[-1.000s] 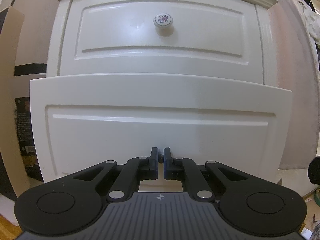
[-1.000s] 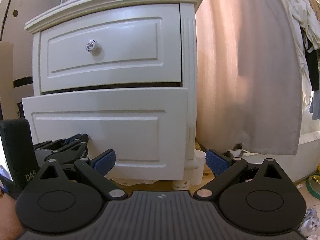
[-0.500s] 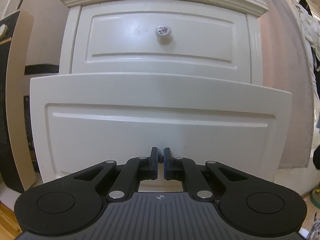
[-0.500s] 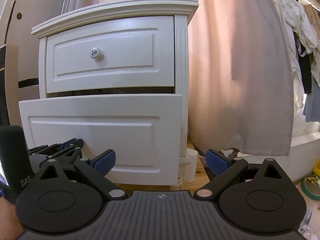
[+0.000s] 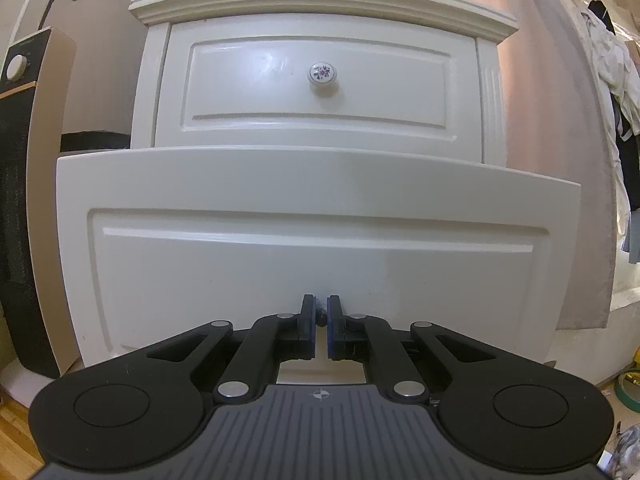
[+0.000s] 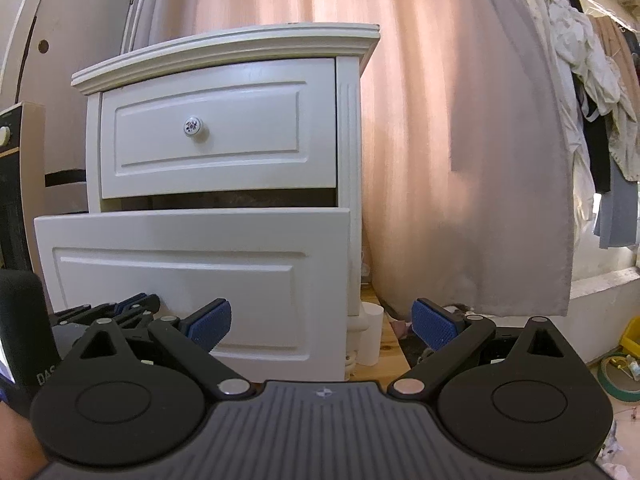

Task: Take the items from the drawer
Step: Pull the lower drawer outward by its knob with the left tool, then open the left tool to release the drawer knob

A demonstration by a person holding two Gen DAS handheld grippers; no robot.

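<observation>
The fingers of the left gripper [image 5: 321, 322] were closed on a small dark knob [image 5: 321, 312] at the front of the lower drawer [image 5: 312, 248]; those of the right gripper [image 6: 320, 322] stood wide apart, holding nothing. Against the frame one second prior, the lower drawer stood further out from the nightstand [image 5: 490, 92], and the nightstand's top moulding and the curtain [image 6: 460, 140] above it had come into the left view. Only the right view showed the dark gap [image 6: 240, 199] between the lower drawer's top edge and the upper drawer [image 6: 216, 128], and the left gripper [image 6: 120, 312] against the lower drawer's front. Contents of the lower drawer could not be made out in either view. The upper drawer was shut, its floral knob [image 5: 322, 73] untouched.
</observation>
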